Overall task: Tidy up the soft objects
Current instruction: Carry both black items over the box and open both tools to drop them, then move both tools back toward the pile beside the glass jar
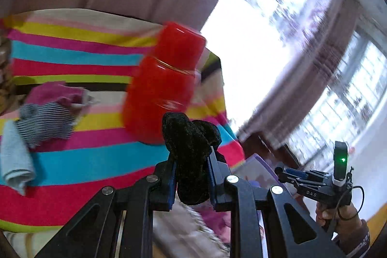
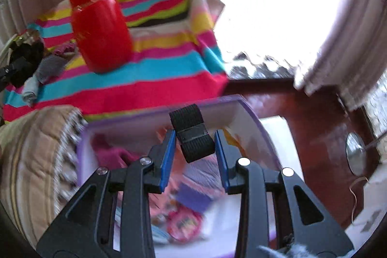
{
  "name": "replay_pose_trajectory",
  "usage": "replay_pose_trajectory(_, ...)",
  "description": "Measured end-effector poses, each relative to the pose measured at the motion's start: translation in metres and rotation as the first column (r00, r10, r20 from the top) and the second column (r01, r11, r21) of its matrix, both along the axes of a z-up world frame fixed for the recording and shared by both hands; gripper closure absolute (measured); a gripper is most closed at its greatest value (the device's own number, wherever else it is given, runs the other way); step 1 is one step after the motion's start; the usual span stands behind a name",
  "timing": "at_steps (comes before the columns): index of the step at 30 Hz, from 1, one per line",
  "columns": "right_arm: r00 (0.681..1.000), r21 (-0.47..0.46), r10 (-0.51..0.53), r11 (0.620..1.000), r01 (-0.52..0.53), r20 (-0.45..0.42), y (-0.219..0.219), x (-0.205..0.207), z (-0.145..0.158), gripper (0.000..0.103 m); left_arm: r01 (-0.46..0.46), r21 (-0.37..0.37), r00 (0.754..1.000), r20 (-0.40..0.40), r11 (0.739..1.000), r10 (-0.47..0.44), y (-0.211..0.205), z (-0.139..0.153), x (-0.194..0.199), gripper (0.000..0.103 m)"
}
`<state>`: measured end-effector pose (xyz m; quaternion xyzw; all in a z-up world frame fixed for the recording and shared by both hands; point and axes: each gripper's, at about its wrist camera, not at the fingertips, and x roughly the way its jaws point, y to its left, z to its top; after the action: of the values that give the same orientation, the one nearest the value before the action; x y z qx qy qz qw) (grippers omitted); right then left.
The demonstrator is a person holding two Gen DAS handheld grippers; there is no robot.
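Note:
My left gripper [image 1: 191, 156] is shut on a black fuzzy sock [image 1: 188, 144], which bulges up above the blue pads in front of a red bottle [image 1: 164, 84]. A pile of socks lies left on the striped cloth [image 1: 96, 158]: a pink one [image 1: 55, 93], a black-and-white striped one [image 1: 46, 122] and a light blue one [image 1: 14, 158]. My right gripper [image 2: 195, 134] is shut on a black ribbed band of fabric [image 2: 193, 137], hanging over a purple-rimmed box [image 2: 251, 113] that holds pink and patterned soft items [image 2: 111, 156]. A hand [image 1: 343, 217] carries that gripper low right in the left wrist view.
The red bottle [image 2: 99, 25] stands on the striped cloth [image 2: 150, 88]. A beige quilted cushion [image 2: 33, 156] lies left of the box. Dark wooden furniture [image 2: 314, 127] and a bright window with curtains [image 2: 338, 40] are to the right. Both views are motion-blurred.

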<state>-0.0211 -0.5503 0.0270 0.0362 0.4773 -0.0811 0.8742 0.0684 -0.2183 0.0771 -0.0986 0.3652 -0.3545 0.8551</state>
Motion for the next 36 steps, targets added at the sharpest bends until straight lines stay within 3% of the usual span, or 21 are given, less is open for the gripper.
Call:
replay_pose_trajectory(10,0.981,-0.043,-0.129,0.991,0.124,-0.145,-0.046,-0.048,-0.025,0.065,0.173,0.026,0.984,-0.033,0.985,-0.173,-0.066,-0.003,-0.021,0.081)
replay_pose_trajectory(12,0.977,-0.033,-0.146,0.989,0.142,-0.153,-0.051,-0.053,-0.026,0.063,0.201,0.032,0.979,-0.037,0.979,-0.200,-0.076,-0.004,-0.027,0.081)
replay_pose_trajectory(13,0.976,-0.030,-0.154,0.988,0.152,-0.155,-0.053,-0.055,-0.026,0.056,0.214,0.033,0.976,-0.041,0.976,-0.213,-0.080,-0.004,-0.029,0.081)
replay_pose_trajectory(15,0.973,-0.036,-0.176,0.984,0.172,-0.150,-0.057,-0.057,-0.024,0.045,0.261,0.029,0.964,-0.066,0.965,-0.259,-0.094,-0.006,-0.032,0.075)
replay_pose_trajectory(17,0.974,-0.042,-0.180,0.983,0.176,-0.139,-0.057,-0.057,-0.021,0.040,0.285,0.042,0.956,-0.090,0.958,-0.281,-0.103,-0.011,-0.032,0.059)
replay_pose_trajectory(19,0.976,-0.037,-0.175,0.984,0.172,-0.126,-0.055,-0.056,-0.016,0.040,0.281,0.049,0.956,-0.098,0.958,-0.275,-0.104,-0.015,-0.034,0.053)
replay_pose_trajectory(25,0.984,-0.005,-0.150,0.989,0.150,-0.100,-0.044,-0.046,-0.010,0.038,0.252,0.050,0.963,-0.107,0.966,-0.246,-0.089,-0.014,-0.028,0.053)
replay_pose_trajectory(36,0.997,0.072,0.010,0.997,-0.005,-0.075,0.017,-0.011,-0.004,0.037,0.112,0.026,0.988,-0.113,0.993,-0.109,-0.036,-0.013,-0.006,0.053)
